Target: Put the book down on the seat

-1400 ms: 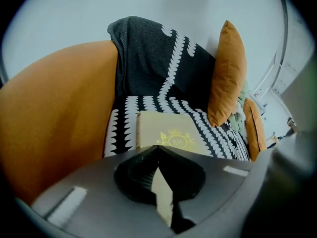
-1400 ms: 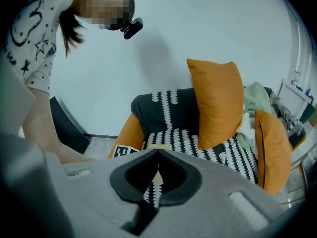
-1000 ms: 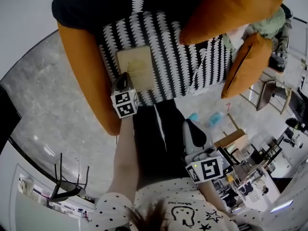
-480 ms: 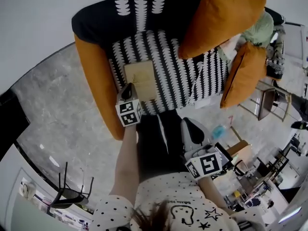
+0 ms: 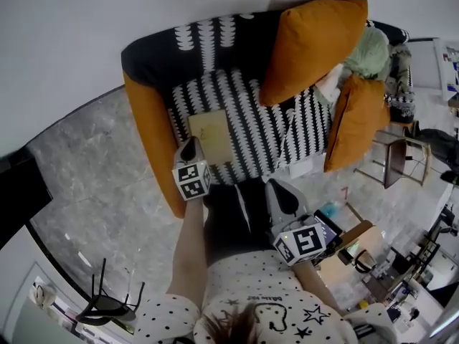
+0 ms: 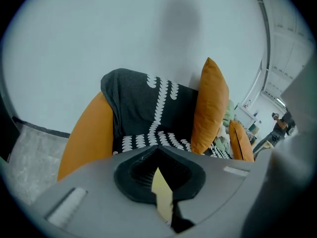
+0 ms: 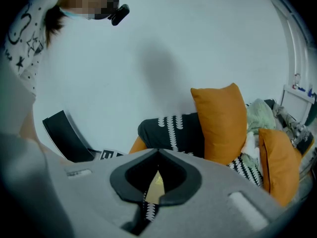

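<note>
The tan book (image 5: 213,136) lies flat on the black-and-white patterned seat (image 5: 251,113) of the armchair. My left gripper (image 5: 191,147) hangs at the book's near left corner, above the seat's front edge, shut and empty. In the left gripper view the jaws (image 6: 158,147) meet at their tips, and a sliver of the book (image 6: 162,195) shows through the gap behind them. My right gripper (image 5: 276,188) stays lower, over the person's dark trousers in front of the seat. Its jaws (image 7: 158,151) also meet at the tips, with the book (image 7: 156,187) showing beyond them.
The armchair has orange sides (image 5: 150,142) and a large orange cushion (image 5: 308,41) against its back. A second orange cushion (image 5: 351,120) and a green cloth (image 5: 369,52) sit to the right. A black stool (image 5: 107,303) stands on the grey floor at lower left.
The left gripper has lifted up and back from the book, which stays flat on the seat. The right gripper rose slightly. The head view now shows the whole armchair from farther off.
</note>
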`<act>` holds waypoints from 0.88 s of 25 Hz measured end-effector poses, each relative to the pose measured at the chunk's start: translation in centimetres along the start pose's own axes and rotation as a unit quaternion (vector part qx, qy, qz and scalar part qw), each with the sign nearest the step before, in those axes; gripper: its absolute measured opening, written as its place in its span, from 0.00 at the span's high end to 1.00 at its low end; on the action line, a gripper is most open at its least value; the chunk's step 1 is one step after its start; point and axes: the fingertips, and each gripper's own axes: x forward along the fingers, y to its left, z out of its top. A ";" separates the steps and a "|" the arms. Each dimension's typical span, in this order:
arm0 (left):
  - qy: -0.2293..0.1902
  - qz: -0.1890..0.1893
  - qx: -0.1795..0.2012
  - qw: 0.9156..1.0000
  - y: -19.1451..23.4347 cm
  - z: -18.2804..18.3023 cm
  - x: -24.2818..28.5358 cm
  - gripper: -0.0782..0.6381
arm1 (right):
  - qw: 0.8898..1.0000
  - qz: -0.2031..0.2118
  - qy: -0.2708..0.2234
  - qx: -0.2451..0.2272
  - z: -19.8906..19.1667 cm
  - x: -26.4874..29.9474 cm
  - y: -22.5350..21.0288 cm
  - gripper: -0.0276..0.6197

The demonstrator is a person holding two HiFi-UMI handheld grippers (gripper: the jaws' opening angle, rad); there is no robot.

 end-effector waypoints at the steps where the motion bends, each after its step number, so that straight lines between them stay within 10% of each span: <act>1: -0.004 0.000 0.001 1.000 0.0 0.3 -0.4 0.90 | 1.000 0.001 -0.002 -0.002 0.0 -0.1 0.3 0.95; 22: -0.064 -0.027 0.052 0.996 -3.7 6.3 -5.4 0.90 | 0.999 0.007 -0.041 -0.016 1.4 -2.1 0.4 0.95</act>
